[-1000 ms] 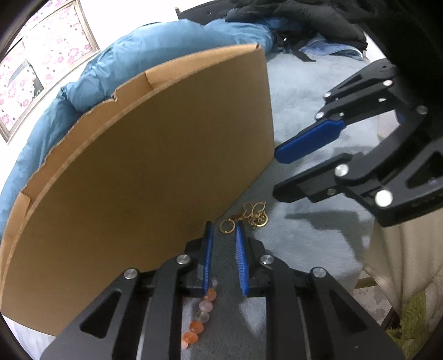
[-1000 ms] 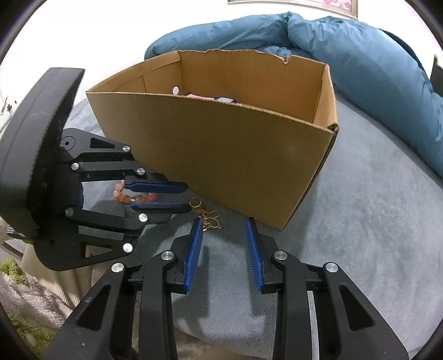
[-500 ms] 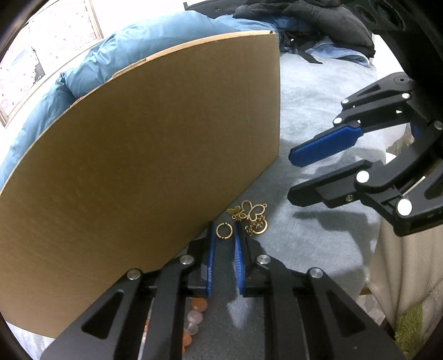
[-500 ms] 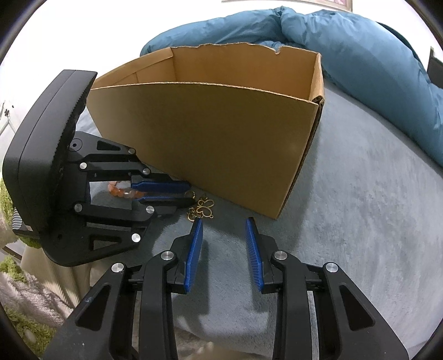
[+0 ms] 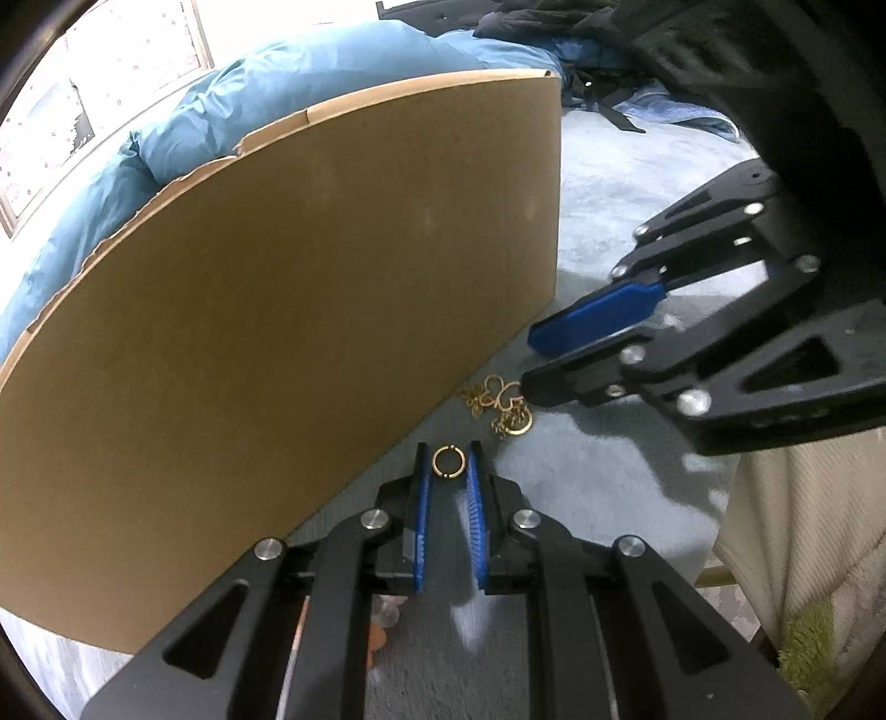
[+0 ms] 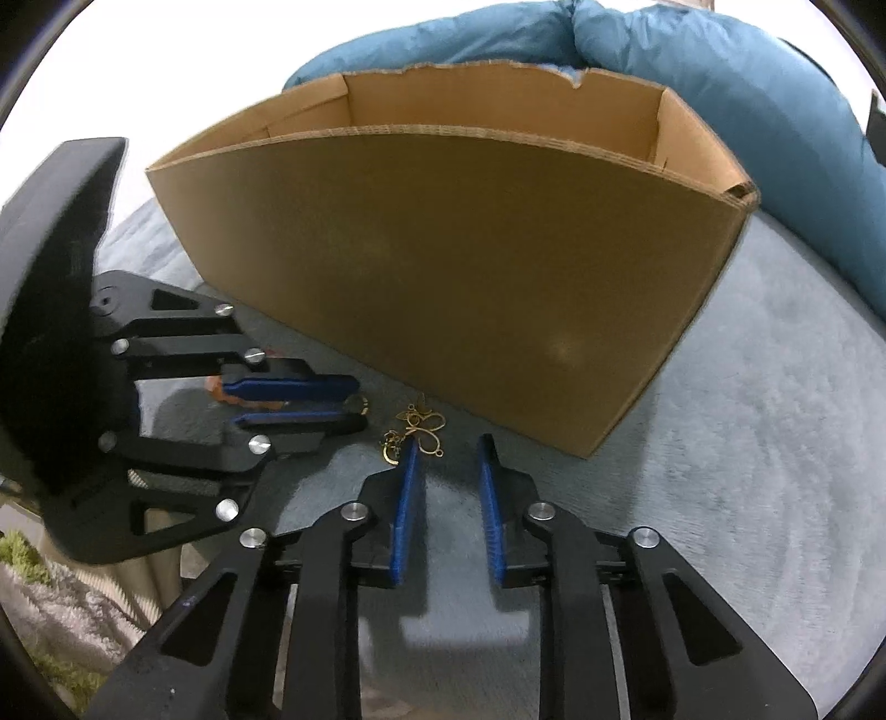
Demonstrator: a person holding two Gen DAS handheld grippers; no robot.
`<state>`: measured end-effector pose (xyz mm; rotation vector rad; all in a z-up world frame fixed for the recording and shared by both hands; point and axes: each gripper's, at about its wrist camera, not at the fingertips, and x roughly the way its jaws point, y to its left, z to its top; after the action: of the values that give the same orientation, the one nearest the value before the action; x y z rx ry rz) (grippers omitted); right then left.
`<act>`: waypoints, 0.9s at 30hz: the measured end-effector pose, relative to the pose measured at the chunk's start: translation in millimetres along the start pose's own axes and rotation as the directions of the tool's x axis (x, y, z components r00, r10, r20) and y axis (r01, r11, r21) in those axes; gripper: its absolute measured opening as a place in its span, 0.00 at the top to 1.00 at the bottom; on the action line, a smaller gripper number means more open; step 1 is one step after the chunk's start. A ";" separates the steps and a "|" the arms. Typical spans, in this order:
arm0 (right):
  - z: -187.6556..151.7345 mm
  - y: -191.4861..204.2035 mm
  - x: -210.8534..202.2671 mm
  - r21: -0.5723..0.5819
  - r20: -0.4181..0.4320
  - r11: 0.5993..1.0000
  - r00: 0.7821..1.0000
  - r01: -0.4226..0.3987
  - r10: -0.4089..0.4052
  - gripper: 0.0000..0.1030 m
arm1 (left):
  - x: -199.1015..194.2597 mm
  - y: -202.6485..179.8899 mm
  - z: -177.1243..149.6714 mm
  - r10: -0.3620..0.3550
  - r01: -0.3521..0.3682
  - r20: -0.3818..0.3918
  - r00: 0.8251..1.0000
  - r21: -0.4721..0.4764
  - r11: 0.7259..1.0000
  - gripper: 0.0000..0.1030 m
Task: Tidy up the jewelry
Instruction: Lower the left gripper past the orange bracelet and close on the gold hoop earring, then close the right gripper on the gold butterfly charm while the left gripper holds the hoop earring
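Note:
A small gold ring [image 5: 447,461] sits between the fingertips of my left gripper [image 5: 448,459], which is shut on it down on the grey blanket. The ring [image 6: 361,406] also shows at that gripper's [image 6: 354,409] tips in the right wrist view. A tangle of gold butterfly pendants [image 5: 501,407] [image 6: 423,429] lies just ahead, beside the cardboard box [image 5: 277,304] [image 6: 443,249]. My right gripper [image 6: 446,448] [image 5: 529,363] has its jaws closing. Its left fingertip touches the tangle, which lies at the tips, not pinched. An orange beaded bracelet [image 5: 376,637] [image 6: 216,387] lies under my left gripper.
A blue duvet [image 6: 747,83] [image 5: 249,122] bunches behind the box, with dark clothes [image 5: 609,33] beyond. The grey blanket [image 6: 747,415] ends at an edge on the near side, with a cream cloth [image 5: 803,526] and a green rug [image 6: 33,548] below.
My left gripper moved forward and narrowed around the gold ring. My right gripper came down and closer to the gold tangle, its jaws narrower than before.

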<state>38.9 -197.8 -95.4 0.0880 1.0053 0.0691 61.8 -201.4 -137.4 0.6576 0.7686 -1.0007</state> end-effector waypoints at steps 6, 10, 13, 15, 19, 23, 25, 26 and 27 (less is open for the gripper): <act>9.1 -7.4 12.0 0.059 -0.019 0.998 0.999 -0.032 0.033 0.83 | 0.0 -0.4 -0.4 0.001 -0.001 0.005 1.000 0.000 1.000 0.89; 13.3 -12.5 18.6 0.088 -0.033 0.995 0.998 -0.051 0.054 0.83 | 1.0 0.6 -1.4 -0.001 0.001 0.009 1.000 -0.001 1.000 0.89; 15.3 -14.0 22.4 0.095 -0.041 0.994 0.998 -0.044 0.048 0.90 | -0.1 1.3 -3.7 -0.004 0.004 0.011 1.000 -0.003 1.000 0.89; 16.2 -13.5 23.5 0.096 -0.044 0.994 0.998 -0.041 0.046 0.94 | -0.3 1.4 -4.4 -0.005 0.005 0.012 1.000 -0.003 1.000 0.89; 16.4 -14.5 23.1 0.105 -0.038 0.994 0.998 -0.036 0.040 0.98 | -0.5 1.6 -4.9 -0.005 0.005 0.013 1.000 -0.004 1.000 0.89; 4.8 -19.6 13.8 0.136 -0.038 0.990 0.998 -0.037 0.042 1.00 | -0.7 0.5 -5.5 -0.003 0.003 0.012 1.000 -0.001 1.000 0.89; -5.0 -18.4 2.1 0.150 -0.037 0.988 0.999 -0.034 0.040 1.00 | -0.7 0.3 -5.6 -0.003 0.003 0.013 1.000 -0.001 1.000 0.89; -7.0 -21.9 -1.1 0.160 -0.038 0.987 0.998 -0.035 0.041 1.00 | -0.7 0.3 -5.5 -0.003 0.003 0.012 1.000 -0.001 1.000 0.89; -10.8 -26.0 -4.8 0.178 -0.041 0.983 0.998 -0.039 0.047 1.00 | -0.7 0.2 -5.5 -0.003 0.003 0.012 1.000 -0.001 1.000 0.89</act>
<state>27.6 -223.7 -99.9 0.2723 1.0538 0.0214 60.4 -196.8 -139.9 0.6491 0.7593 -1.0063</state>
